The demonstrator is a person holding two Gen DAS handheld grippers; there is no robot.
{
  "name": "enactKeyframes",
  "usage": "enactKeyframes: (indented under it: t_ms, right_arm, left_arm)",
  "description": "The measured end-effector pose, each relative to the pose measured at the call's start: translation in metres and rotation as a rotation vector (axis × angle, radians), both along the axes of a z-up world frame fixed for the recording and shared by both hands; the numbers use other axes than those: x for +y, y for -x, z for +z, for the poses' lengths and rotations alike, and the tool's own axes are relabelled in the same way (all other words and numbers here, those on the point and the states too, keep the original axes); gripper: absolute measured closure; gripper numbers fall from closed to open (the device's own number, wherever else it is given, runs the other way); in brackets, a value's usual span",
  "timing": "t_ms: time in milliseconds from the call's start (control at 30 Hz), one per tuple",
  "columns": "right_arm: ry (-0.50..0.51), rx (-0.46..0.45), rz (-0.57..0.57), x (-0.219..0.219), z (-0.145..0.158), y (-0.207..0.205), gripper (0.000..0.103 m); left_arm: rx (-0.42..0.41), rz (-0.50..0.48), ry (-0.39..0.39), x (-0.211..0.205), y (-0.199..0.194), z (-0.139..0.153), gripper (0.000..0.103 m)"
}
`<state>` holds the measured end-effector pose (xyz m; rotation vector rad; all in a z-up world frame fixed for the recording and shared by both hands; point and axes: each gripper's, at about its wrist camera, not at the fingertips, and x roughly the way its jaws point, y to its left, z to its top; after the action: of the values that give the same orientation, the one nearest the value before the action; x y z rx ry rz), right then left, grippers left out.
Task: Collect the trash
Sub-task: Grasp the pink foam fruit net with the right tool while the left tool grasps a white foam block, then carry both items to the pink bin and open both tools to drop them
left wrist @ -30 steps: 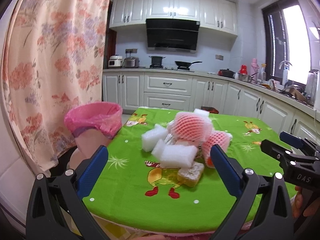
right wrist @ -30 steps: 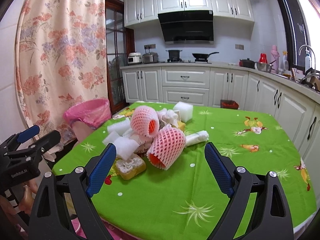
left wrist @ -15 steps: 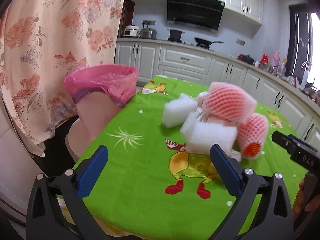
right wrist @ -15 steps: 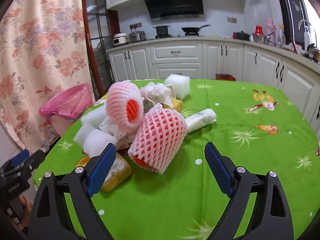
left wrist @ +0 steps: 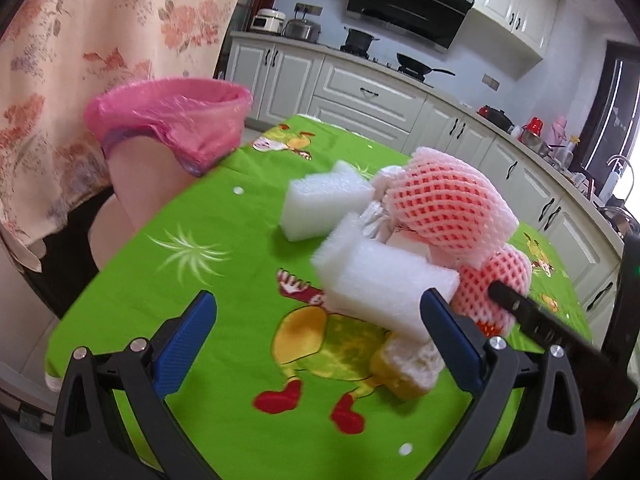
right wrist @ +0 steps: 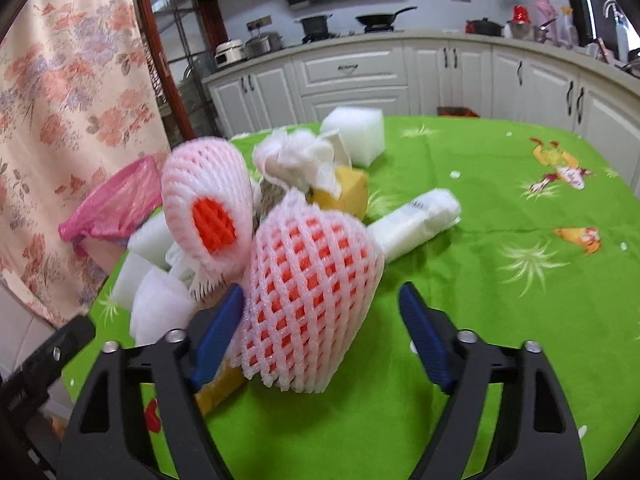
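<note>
A pile of trash lies on the green tablecloth (left wrist: 224,272): white foam blocks (left wrist: 384,292), two pink foam fruit nets (left wrist: 444,208), crumpled paper and a yellow sponge (left wrist: 404,372). My left gripper (left wrist: 316,332) is open, close in front of the nearest foam block. My right gripper (right wrist: 320,320) is open, its jaws on either side of the near fruit net (right wrist: 308,292), without closing on it. A bin with a pink bag (left wrist: 172,116) stands beyond the table's left edge; it also shows in the right wrist view (right wrist: 116,204).
A rolled white packet (right wrist: 416,220) and a foam cube (right wrist: 356,132) lie further back on the table. A floral curtain (left wrist: 80,40) hangs at the left. White kitchen cabinets (right wrist: 440,72) run behind the table.
Both grippers have moved forward and closer to the trash pile. The right gripper's jaws now straddle the near fruit net. Both remain open.
</note>
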<state>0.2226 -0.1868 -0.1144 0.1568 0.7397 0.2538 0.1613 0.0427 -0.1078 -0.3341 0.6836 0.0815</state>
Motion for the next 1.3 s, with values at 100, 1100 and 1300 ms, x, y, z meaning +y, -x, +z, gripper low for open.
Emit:
enactKeyframes:
  t_ms: [100, 1100, 1300]
  right_arm:
    - [-0.024, 0.001, 0.023, -0.005, -0.004, 0.002, 0.068]
    - [-0.070, -0.170, 0.082, -0.029, 0.028, 0.037, 0.076]
    - [-0.084, -0.229, 0.055, -0.031, 0.054, 0.043, 0.076]
  left_arm:
    - [0.015, 0.002, 0.005, -0.007, -0.011, -0.001, 0.005]
    - [0.022, -0.032, 0.041, -0.024, -0.039, 0.005, 0.036]
    - [-0.061, -0.047, 0.006, -0.015, -0.024, 0.022, 0.036]
